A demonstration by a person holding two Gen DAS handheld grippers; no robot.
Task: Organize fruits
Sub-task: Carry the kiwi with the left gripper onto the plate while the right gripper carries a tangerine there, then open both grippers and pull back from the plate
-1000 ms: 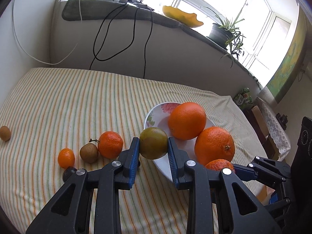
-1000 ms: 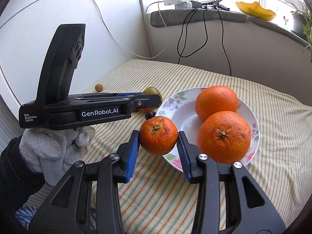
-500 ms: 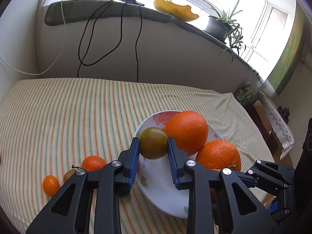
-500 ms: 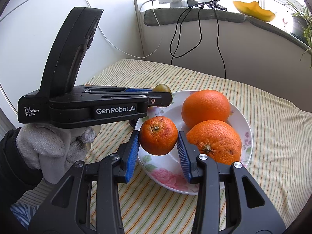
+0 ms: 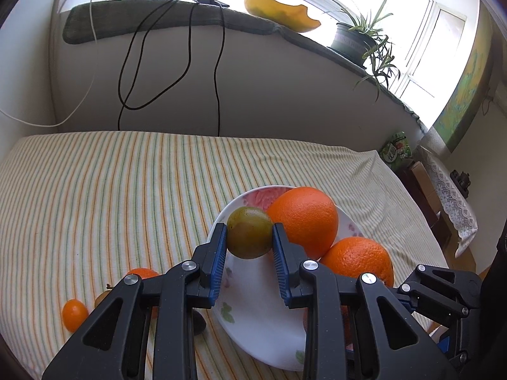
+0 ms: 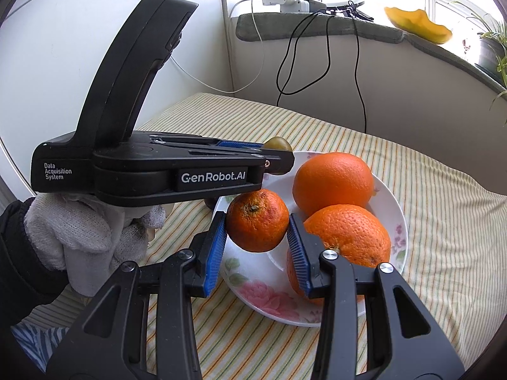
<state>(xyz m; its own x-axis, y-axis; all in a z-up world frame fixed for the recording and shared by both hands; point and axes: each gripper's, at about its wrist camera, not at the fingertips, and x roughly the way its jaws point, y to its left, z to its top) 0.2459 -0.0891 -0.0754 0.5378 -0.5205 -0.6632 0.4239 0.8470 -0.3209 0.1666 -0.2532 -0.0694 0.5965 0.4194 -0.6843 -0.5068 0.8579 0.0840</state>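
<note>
A smooth olive-green fruit (image 5: 249, 232) is clamped by the left gripper (image 5: 249, 243); a rough, dark-speckled tangerine (image 6: 257, 220) is clamped by the right gripper (image 6: 257, 237).

The surface (image 5: 126, 190) is covered by a cloth with thin orange, green and cream stripes, and it fills the middle and lower part of both views, ending at a pale wall along the top. A white plate with pink flowers (image 5: 253, 316) sits on it, lower centre in the left wrist view and right of centre in the right wrist view (image 6: 396, 221). In the lower left of the left wrist view, just beside the plate's left edge, several small fruits lie on the cloth: a tiny orange one (image 5: 74, 314), a brownish one (image 5: 102, 299) largely hidden, a mandarin (image 5: 144, 274) and a dark fruit (image 5: 199, 324) tucked under the black frame.
</note>
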